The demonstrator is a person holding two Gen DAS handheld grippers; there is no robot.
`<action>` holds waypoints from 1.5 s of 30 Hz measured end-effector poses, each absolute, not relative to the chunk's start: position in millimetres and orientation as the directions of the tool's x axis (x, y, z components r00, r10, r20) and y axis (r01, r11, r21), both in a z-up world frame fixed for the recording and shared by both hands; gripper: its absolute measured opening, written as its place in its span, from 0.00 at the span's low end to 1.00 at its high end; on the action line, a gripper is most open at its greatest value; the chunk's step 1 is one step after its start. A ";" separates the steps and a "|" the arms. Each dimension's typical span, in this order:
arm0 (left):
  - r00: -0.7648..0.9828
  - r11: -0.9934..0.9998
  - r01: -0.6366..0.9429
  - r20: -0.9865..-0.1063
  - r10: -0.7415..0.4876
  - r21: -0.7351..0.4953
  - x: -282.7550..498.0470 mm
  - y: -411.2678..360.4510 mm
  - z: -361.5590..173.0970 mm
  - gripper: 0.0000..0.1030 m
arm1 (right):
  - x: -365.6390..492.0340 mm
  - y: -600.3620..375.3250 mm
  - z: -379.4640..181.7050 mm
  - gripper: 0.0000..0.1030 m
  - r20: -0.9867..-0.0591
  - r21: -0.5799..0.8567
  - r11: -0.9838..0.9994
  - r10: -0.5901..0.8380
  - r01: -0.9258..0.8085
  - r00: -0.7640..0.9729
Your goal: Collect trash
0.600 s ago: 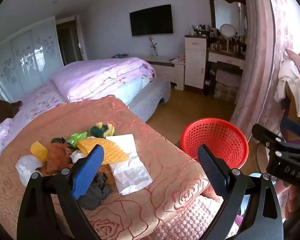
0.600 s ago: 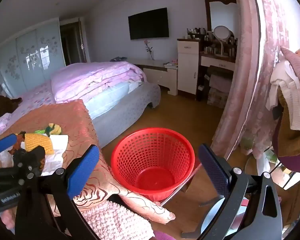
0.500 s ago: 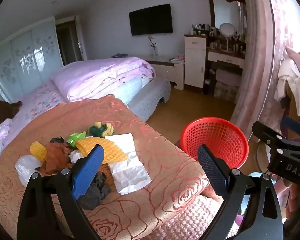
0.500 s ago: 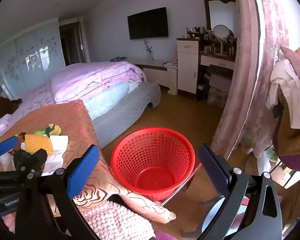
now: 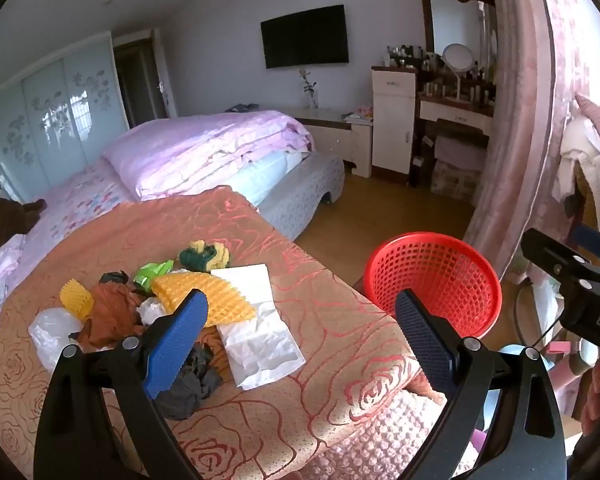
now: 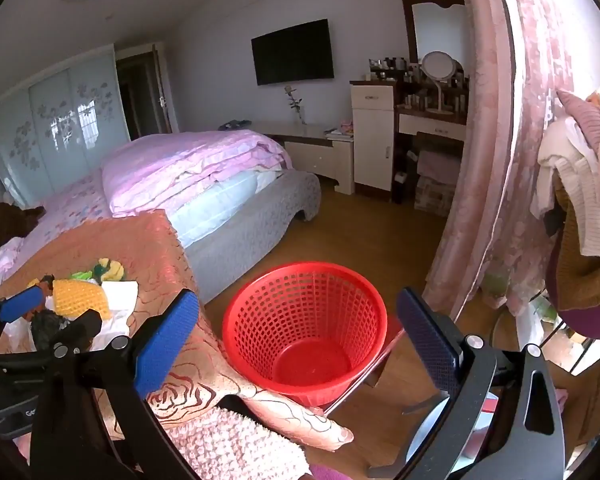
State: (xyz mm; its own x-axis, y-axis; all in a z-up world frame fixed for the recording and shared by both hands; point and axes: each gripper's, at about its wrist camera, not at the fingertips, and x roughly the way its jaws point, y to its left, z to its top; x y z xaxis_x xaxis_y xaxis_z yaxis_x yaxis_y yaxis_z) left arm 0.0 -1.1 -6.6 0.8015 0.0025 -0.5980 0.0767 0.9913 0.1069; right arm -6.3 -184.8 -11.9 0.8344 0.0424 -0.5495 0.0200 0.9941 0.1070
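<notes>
Bedroom table [image 5: 332,364], rose-patterned cloth: trash pile [image 5: 160,312] at left, red basket [image 6: 306,330] on floor at right. Left tongs [image 5: 300,336] and right tongs [image 6: 298,332] both gape, empty. Crumpled scraps look light, soft (pinch any raised fold).

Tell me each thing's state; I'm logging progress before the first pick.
Left gripper: open, holding nothing.
Right gripper: open, holding nothing.
Basket: upright, nothing in it.
Trash pile: on the tablecloth, uncollected.
White paper: lying crumpled, partly under yellow foam.
TV: off.
</notes>
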 end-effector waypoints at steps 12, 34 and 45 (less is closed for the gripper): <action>0.794 0.993 0.068 -0.608 0.006 0.098 8.8 5.5 -18.7 0.88 | -6.1 -186.0 -11.9 0.93 -0.552 0.109 0.994 0.043 0.021 0.833; 0.791 0.993 0.066 -0.611 0.007 0.097 7.7 6.9 -21.8 0.88 | -6.1 -185.2 -13.7 0.93 -0.553 0.110 0.994 0.043 0.022 0.832; 0.791 0.993 0.066 -0.612 0.006 0.096 8.0 7.0 -21.6 0.88 | -5.8 -186.5 -15.5 0.93 -0.555 0.111 0.994 0.043 0.023 0.831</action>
